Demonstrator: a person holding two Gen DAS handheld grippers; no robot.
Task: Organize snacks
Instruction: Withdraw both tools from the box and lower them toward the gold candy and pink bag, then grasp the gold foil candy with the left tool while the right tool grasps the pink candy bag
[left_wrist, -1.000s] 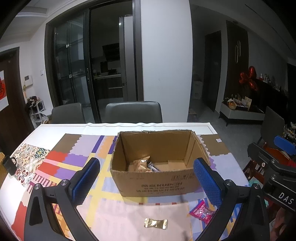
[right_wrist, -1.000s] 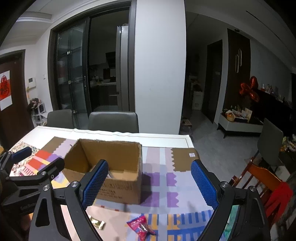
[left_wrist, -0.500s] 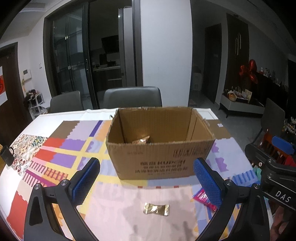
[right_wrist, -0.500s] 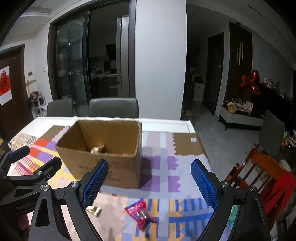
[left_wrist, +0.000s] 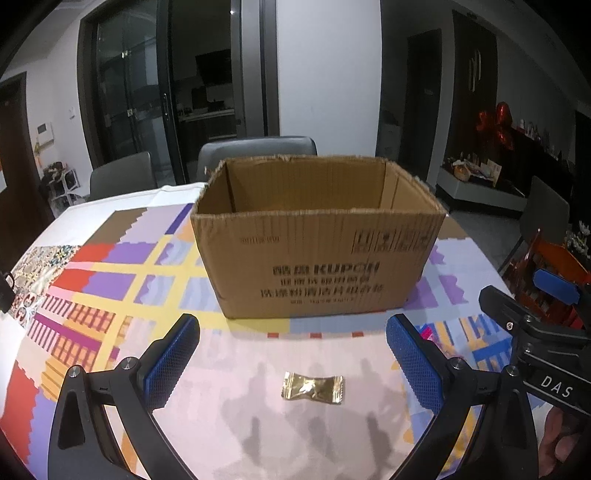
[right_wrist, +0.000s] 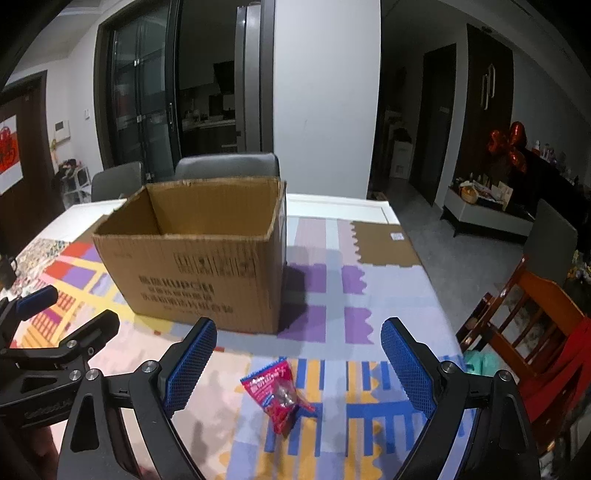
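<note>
Patterned tablecloth (left_wrist: 110, 280), gold candy (left_wrist: 312, 387) lying crosswise

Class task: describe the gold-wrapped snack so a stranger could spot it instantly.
Start at the open cardboard box on the patchwork tablecloth. On the pale patch before its printed face lies the gold snack: small, shiny, crimped at both ends, unlike the red packet lying nearby.

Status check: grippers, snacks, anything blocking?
Left gripper open over gold candy. Right gripper open over red snack packet. Both loose on tablecloth, before cardboard box. Nothing blocking.
</note>
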